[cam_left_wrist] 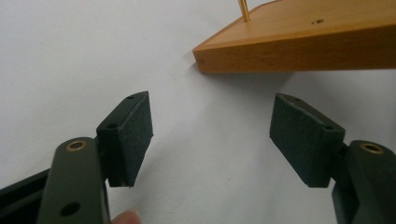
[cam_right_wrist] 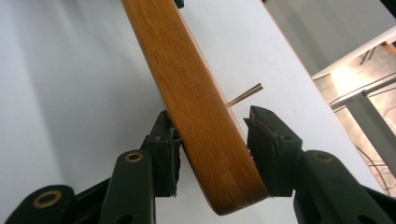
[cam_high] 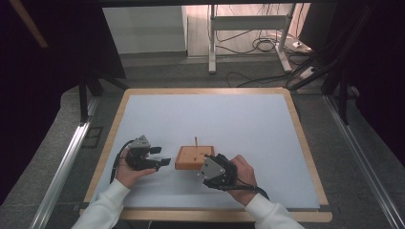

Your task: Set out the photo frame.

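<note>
A flat wooden board (cam_high: 193, 157) with a thin upright peg (cam_high: 196, 141) lies on the white table top (cam_high: 215, 114) near the front. My right gripper (cam_high: 204, 168) comes at the board's right front corner. In the right gripper view its jaws straddle the board's rounded edge (cam_right_wrist: 196, 102), and both pads press its faces, the peg (cam_right_wrist: 245, 95) poking out beyond. My left gripper (cam_high: 162, 155) rests just left of the board, held in a hand. In the left gripper view the left gripper (cam_left_wrist: 212, 121) stands wide open with bare table between its pads, and the board's corner (cam_left_wrist: 303, 46) lies a little ahead.
The table has a wooden rim (cam_high: 305, 152). Behind it stand a white metal frame (cam_high: 248, 28) and cables (cam_high: 258, 45) on the floor. Metal rails (cam_high: 67, 162) run along both sides of the table. White surface stretches behind the board.
</note>
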